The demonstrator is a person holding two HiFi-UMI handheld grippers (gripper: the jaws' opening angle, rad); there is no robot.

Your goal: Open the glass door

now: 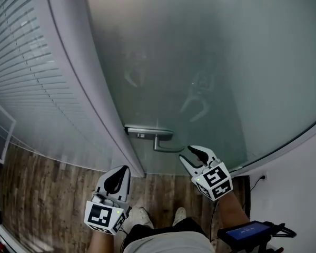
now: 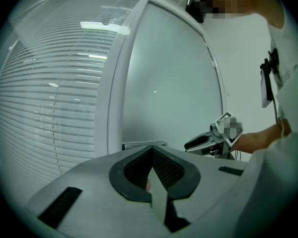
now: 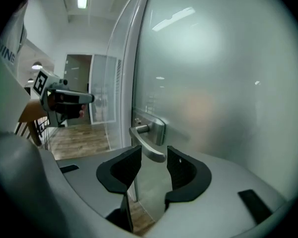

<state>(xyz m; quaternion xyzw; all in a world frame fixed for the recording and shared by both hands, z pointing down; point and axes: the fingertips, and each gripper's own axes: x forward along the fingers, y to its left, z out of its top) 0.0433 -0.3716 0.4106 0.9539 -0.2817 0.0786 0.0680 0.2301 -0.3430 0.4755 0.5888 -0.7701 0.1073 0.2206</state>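
- In front of you, the glass door [image 1: 216, 62] lies with its handle edge along the pale frame [image 1: 89, 83]. The pane is frosted, so only faint reflections show in it.
- On that door, close to the frame, a metal handle [image 1: 166, 143] sits on a rectangular plate [image 1: 146, 132]. Its lever points away from the frame toward your right side.
- Your right gripper [image 1: 191, 157] has its jaws well apart and grips nothing. In the right gripper view the lever's free end [image 3: 150, 148] sits at the mouth of the gap [image 3: 154, 170], between the two dark pads [image 3: 185, 168]. No contact with either pad is visible.
- Your left gripper [image 1: 122, 172] has its jaws pressed together [image 2: 153, 168] with nothing between them. It hangs low beside the foot of the frame, apart from the handle.
- To the left of the frame, white blinds [image 1: 31, 78] hang behind a clear panel.
- Below, a wood floor [image 1: 47, 194] carries your two pale shoes [image 1: 143, 215].
- Cut off: the door's top and right side run out of the head view.
- Cut off: a dark device with a blue screen [image 1: 248, 230] is clipped by the bottom edge, and its type cannot be determined.
- Partly hidden: in the left gripper view the gripper's own body covers most of the plate [image 2: 144, 145]. Only the top edge shows.
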